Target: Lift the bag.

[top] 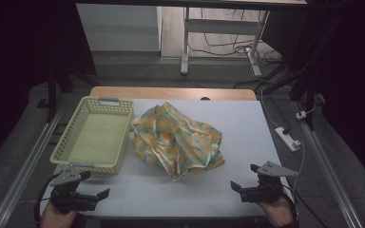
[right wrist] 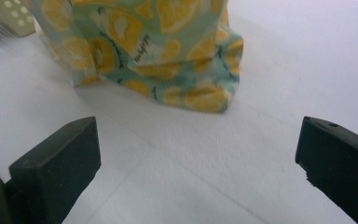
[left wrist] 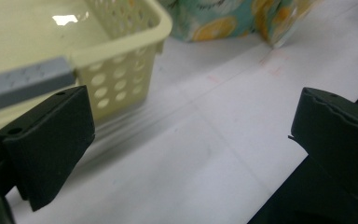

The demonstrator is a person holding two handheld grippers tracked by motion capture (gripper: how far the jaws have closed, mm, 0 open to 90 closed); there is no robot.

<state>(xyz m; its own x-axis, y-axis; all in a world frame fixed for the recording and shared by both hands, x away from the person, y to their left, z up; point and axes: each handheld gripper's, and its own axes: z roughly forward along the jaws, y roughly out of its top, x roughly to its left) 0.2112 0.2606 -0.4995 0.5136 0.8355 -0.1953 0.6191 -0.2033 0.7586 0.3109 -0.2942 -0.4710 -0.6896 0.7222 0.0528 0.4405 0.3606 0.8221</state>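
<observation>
High view shows the crumpled lemon-print cloth point(top: 178, 141) mid-table beside the yellow basket point(top: 71, 142), both the left gripper point(top: 96, 184) and right gripper point(top: 245, 177) spread wide and empty at the near edge, so reaching in to pinch it seems next.

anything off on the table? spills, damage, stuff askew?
Nothing spilled or damaged. The lemon-print cloth lies crumpled in a heap beside the empty basket rather than flat. Both claws, left and right, are open and hold nothing.

The left gripper point(top: 96, 184) and right gripper point(top: 245, 177) sit low and well apart (one in each hand), jaws spread wide, holding nothing.
</observation>
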